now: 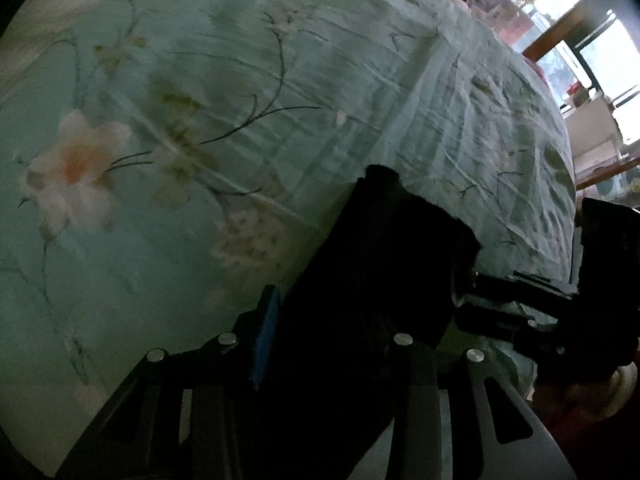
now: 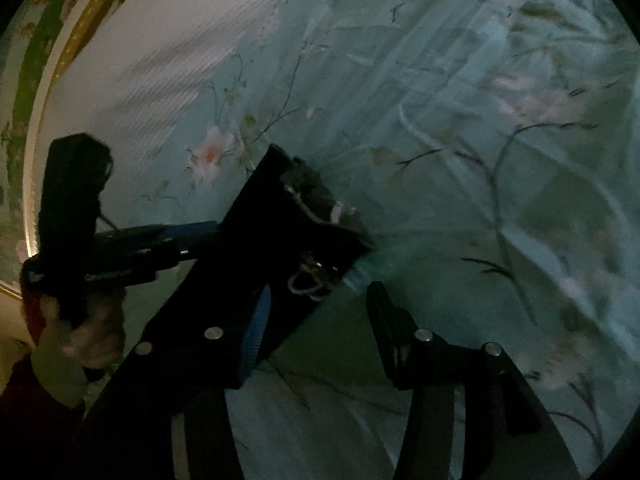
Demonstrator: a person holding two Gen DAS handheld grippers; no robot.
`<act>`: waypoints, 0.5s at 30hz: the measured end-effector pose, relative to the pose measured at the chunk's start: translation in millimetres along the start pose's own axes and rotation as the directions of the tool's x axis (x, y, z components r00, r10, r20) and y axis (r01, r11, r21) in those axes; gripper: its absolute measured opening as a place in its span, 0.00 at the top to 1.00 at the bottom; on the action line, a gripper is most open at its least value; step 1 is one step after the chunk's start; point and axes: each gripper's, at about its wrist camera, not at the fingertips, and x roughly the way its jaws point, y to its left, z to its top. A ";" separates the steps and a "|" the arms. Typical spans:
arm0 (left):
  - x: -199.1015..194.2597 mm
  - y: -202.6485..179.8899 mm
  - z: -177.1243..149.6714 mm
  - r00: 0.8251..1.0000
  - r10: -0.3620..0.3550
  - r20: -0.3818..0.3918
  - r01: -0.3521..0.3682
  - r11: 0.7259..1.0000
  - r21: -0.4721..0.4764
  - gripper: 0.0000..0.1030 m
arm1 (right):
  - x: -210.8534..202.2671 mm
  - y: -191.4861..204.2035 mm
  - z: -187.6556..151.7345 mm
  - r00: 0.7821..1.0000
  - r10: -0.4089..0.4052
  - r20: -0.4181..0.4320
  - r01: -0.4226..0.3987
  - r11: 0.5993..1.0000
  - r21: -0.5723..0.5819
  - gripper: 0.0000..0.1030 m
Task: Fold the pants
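The black pants (image 1: 372, 264) hang lifted above a teal floral bedsheet (image 1: 200, 120). In the left wrist view my left gripper (image 1: 340, 320) is shut on the dark cloth, with a blue finger pad (image 1: 266, 332) showing at its left side. In the right wrist view the pants' waist end (image 2: 288, 232), with a drawstring loop (image 2: 308, 284), drapes over my right gripper's left finger. My right gripper (image 2: 320, 308) stands open, its right finger (image 2: 386, 320) apart from the cloth. The left gripper (image 2: 132, 248) reaches in from the left and holds the same piece of cloth.
The bedsheet (image 2: 480, 160) covers the bed in both views. A white headboard with gold trim (image 2: 132, 40) lies at the upper left of the right wrist view. Windows and shelves (image 1: 580, 60) stand beyond the bed's far edge.
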 end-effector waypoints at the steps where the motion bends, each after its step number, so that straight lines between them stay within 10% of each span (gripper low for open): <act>1: 3.2 -0.8 3.1 1.000 -0.006 -0.009 0.006 1.000 -0.001 0.63 | 3.9 -2.5 1.3 1.000 0.017 0.005 -0.018 1.000 0.013 0.51; 4: 12.6 -6.7 11.6 0.999 -0.019 -0.028 0.019 1.000 0.010 0.63 | 10.8 -14.7 4.9 0.999 0.032 0.008 -0.032 0.996 0.077 0.86; 12: 40.2 -11.1 23.4 0.996 -0.075 -0.040 0.075 0.997 -0.008 0.67 | 4.4 -34.6 0.9 0.993 0.112 0.033 -0.115 0.984 0.136 0.89; 15: 31.8 0.3 19.7 0.990 -0.142 -0.009 0.141 0.988 -0.067 0.90 | 3.9 -35.9 1.5 0.993 0.113 0.031 -0.116 0.986 0.122 0.89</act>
